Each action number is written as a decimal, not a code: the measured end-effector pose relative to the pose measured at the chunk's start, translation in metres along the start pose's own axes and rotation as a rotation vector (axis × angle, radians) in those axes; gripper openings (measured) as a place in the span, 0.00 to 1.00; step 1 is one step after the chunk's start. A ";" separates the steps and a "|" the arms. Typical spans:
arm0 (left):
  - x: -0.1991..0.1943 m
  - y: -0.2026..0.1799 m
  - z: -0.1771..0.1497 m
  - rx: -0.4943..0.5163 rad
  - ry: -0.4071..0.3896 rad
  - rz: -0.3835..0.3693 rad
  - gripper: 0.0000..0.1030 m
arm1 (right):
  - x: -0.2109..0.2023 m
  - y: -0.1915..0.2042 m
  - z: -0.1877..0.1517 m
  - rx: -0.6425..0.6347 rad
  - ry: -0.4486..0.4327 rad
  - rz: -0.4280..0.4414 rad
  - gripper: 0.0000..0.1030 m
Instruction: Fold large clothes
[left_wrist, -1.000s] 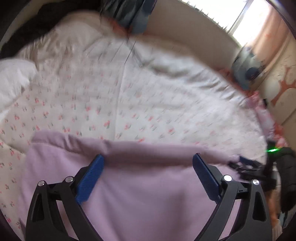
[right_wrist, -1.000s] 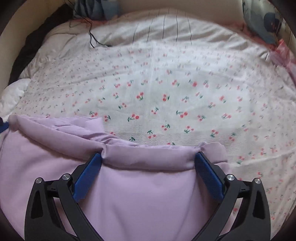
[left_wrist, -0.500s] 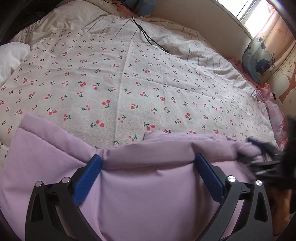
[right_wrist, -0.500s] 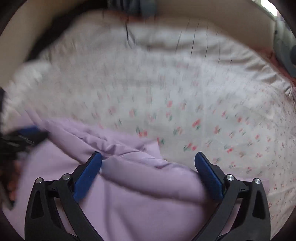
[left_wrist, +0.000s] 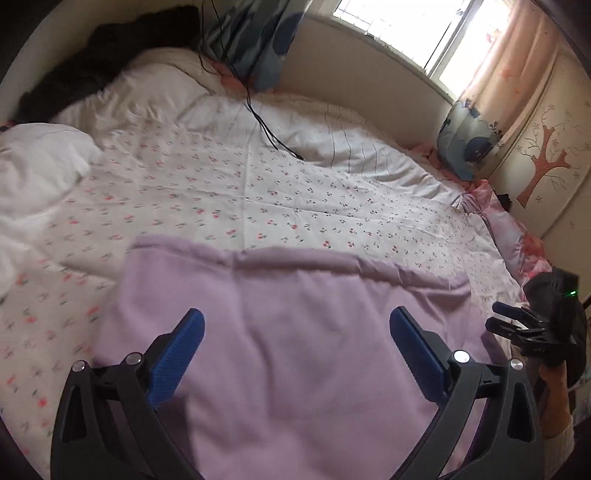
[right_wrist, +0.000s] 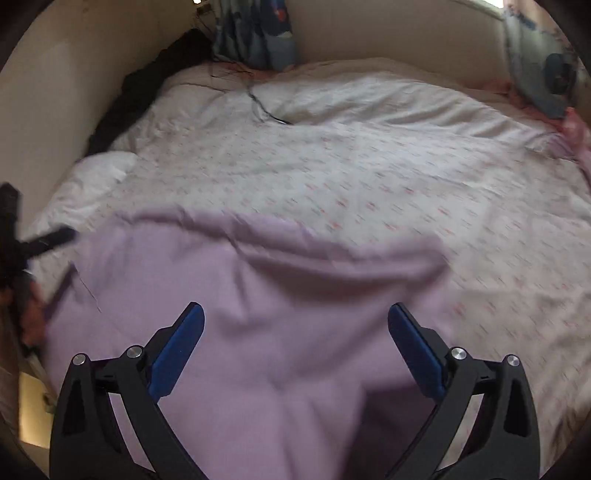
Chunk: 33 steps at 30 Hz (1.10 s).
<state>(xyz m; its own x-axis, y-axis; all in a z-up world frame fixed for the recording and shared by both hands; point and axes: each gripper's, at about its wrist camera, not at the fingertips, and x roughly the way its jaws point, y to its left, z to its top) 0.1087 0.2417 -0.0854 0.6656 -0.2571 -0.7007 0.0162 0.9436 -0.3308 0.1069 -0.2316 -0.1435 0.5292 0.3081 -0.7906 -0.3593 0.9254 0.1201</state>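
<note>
A lilac garment (left_wrist: 303, 332) lies spread on the cherry-print bedspread (left_wrist: 258, 199), its far edge folded into a soft ridge. My left gripper (left_wrist: 295, 325) hovers above it, open, blue pads wide apart with nothing between them. The right wrist view, which is blurred, has the same lilac garment (right_wrist: 258, 325) under my right gripper (right_wrist: 295, 321), also open and above the cloth. The right gripper (left_wrist: 517, 321) appears at the right edge of the left wrist view. The left gripper (right_wrist: 48, 240) shows blurred at the left edge of the right wrist view.
A white pillow (left_wrist: 37, 166) lies at the left of the bed. A black cable (left_wrist: 266, 125) trails across the striped sheet at the back. Blue patterned cushions (left_wrist: 465, 144) lean at the headboard. Dark clothing (left_wrist: 92, 77) is heaped at the far left. A pink quilt (left_wrist: 513, 236) edges the right side.
Both grippers have pulled back and risen off the lilac garment's folded edge, which lay between their pads before. The garment now lies flat on the bed, farther ahead of the fingertips.
</note>
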 end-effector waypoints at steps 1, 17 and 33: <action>-0.002 0.007 -0.014 -0.007 0.007 0.020 0.94 | 0.007 -0.009 -0.015 0.014 0.023 -0.036 0.93; -0.130 0.075 -0.089 -0.267 0.025 -0.103 0.93 | -0.094 -0.110 -0.163 0.523 0.014 0.285 0.94; -0.102 0.092 -0.192 -0.650 0.122 -0.289 0.93 | -0.053 -0.108 -0.205 0.815 0.030 0.642 0.94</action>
<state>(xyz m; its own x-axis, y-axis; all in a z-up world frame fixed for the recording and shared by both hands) -0.1014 0.3143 -0.1656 0.6129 -0.5348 -0.5817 -0.2938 0.5291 -0.7961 -0.0403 -0.3934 -0.2377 0.3982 0.8005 -0.4479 0.0683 0.4610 0.8848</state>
